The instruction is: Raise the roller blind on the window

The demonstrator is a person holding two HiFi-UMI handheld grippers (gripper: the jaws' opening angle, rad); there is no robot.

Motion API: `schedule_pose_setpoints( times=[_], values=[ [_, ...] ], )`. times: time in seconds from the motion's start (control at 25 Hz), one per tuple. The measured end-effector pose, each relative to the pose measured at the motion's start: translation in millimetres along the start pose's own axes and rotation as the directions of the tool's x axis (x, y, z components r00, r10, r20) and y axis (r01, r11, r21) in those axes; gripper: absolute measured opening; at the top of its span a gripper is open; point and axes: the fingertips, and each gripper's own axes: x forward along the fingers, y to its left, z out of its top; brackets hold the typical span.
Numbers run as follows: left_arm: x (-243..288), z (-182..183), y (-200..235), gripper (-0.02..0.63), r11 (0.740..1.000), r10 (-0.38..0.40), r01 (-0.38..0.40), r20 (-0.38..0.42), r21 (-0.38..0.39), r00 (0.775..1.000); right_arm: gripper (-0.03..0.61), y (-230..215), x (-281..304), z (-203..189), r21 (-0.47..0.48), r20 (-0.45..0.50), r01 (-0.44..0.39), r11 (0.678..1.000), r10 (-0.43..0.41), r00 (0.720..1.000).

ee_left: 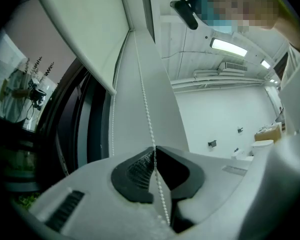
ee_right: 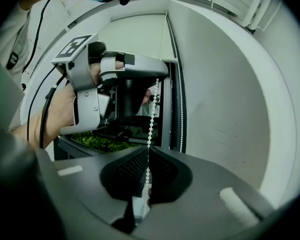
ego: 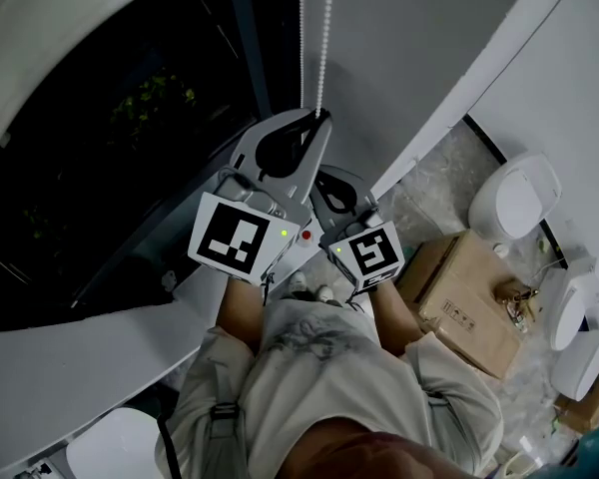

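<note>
**Three cameras, one shared chain**

The head view looks steeply down from above the person's shirt [ego: 319, 367]. It shows the left gripper [ego: 319, 118] and right gripper [ego: 326, 180] at frame centre, the dark window [ego: 130, 118] at upper left and the floor [ego: 439, 178] at right. The left gripper view rides close behind its own jaws at the frame's bottom. It faces upward along the bead chain [ee_left: 145, 109] toward the roller blind [ee_left: 85, 29] at upper left and the ceiling lights [ee_left: 229, 46] at upper right. The right gripper view sits just as close behind its jaws and faces the window, with the left gripper near at upper left. All three views share the bead chain, and both gripper views share the roller blind.
</note>
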Motion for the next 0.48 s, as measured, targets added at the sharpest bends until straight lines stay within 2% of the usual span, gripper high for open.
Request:
schedule_pose_setpoints(
  times=[0.12,0.48],
  values=[
    [-3.5,-11.1,-0.5,0.020,1.000,-0.001,0.001,-0.030,-0.017,1.000,0.014,-0.5,-0.9,-6.7,-0.005,-0.014,-0.001,1.000,0.001,1.000],
    [-7.3,-37.3,-2.3,0.020,0.997,-0.004,0.000,-0.053,-0.078,0.999,0.014,2.0,-1.6,-34.9,0.015,-0.076,0.002,1.000,-0.001,0.997]
  ],
)
